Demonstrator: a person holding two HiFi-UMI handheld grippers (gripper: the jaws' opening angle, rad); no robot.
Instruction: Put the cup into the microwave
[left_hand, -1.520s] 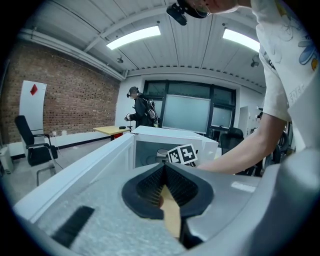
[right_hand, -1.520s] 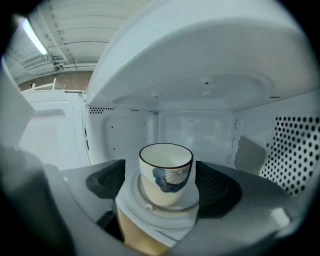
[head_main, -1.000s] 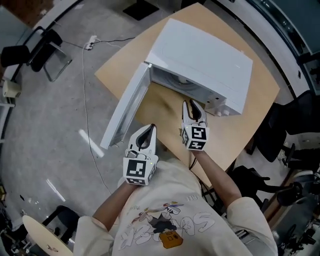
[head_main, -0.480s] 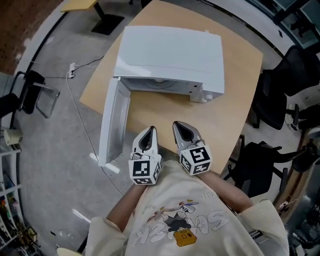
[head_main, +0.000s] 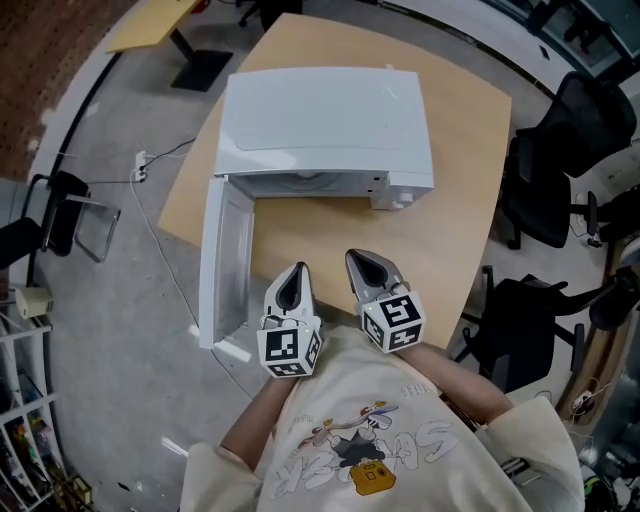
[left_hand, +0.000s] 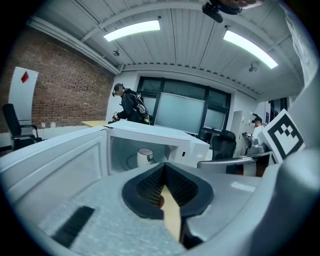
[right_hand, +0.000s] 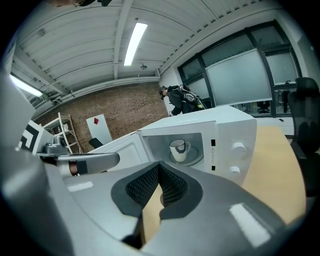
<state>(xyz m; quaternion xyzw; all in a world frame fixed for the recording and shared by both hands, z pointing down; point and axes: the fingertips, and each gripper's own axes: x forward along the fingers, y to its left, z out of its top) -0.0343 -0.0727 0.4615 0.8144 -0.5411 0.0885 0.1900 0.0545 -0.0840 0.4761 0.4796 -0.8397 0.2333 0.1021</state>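
The cup (right_hand: 177, 147) is a small, glossy white mug with what looks like a dark print on its side, though it is too small to be sure. It stands upright on the round turntable plate (right_hand: 186, 159) inside the microwave (head_main: 325, 120). The microwave is a boxy white unit with two round knobs (right_hand: 239, 148) on its front panel. Its door (head_main: 225, 262) is swung wide open to the left. The microwave sits on a pale, smooth, wood-toned table (head_main: 465, 200). You hold both grippers side by side at the near table edge, well apart from the microwave, aimed toward it and tipped slightly down. Your left gripper (head_main: 293, 282) has its ribbed black pads pressed together on nothing. Your right gripper (head_main: 368, 268) is closed the same way, also empty.
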